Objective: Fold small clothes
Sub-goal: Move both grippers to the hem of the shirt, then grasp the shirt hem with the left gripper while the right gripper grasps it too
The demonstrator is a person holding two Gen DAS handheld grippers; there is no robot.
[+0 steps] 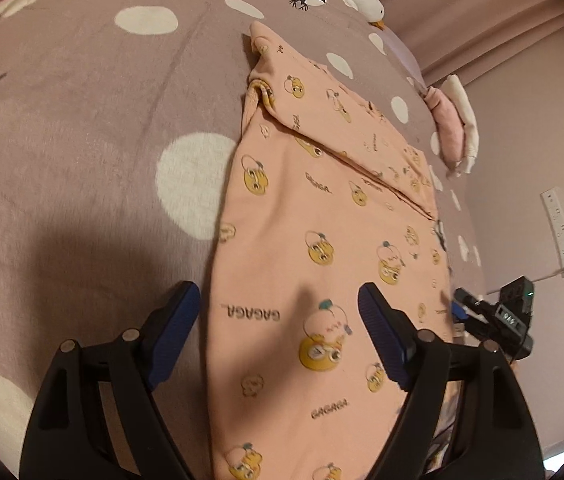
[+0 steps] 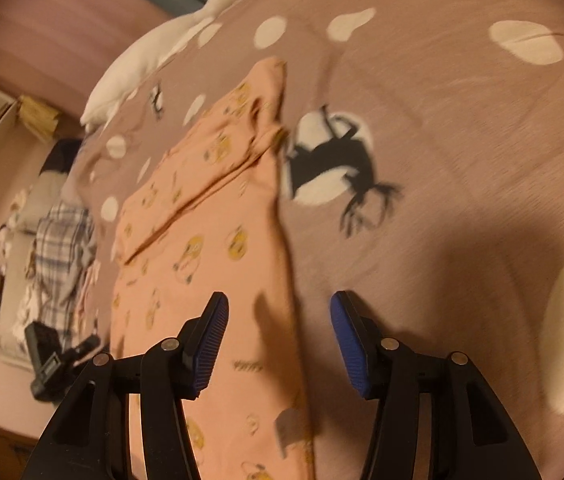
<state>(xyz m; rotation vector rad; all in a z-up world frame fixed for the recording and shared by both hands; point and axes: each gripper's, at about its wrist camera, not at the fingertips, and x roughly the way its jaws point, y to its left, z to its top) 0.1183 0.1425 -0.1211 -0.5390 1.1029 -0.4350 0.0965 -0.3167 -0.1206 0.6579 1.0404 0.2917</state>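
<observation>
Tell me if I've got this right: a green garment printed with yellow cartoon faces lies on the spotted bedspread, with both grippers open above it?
Not quite. The garment is peach-pink, not green, as the left wrist view shows. The rest holds: yellow cartoon faces, spotted bedspread, left gripper and right gripper open above it.

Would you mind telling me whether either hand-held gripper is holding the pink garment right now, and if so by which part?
Nothing is held. The left hand-held gripper and right hand-held gripper both stand open above the pink garment, pads clear of the cloth.
</observation>
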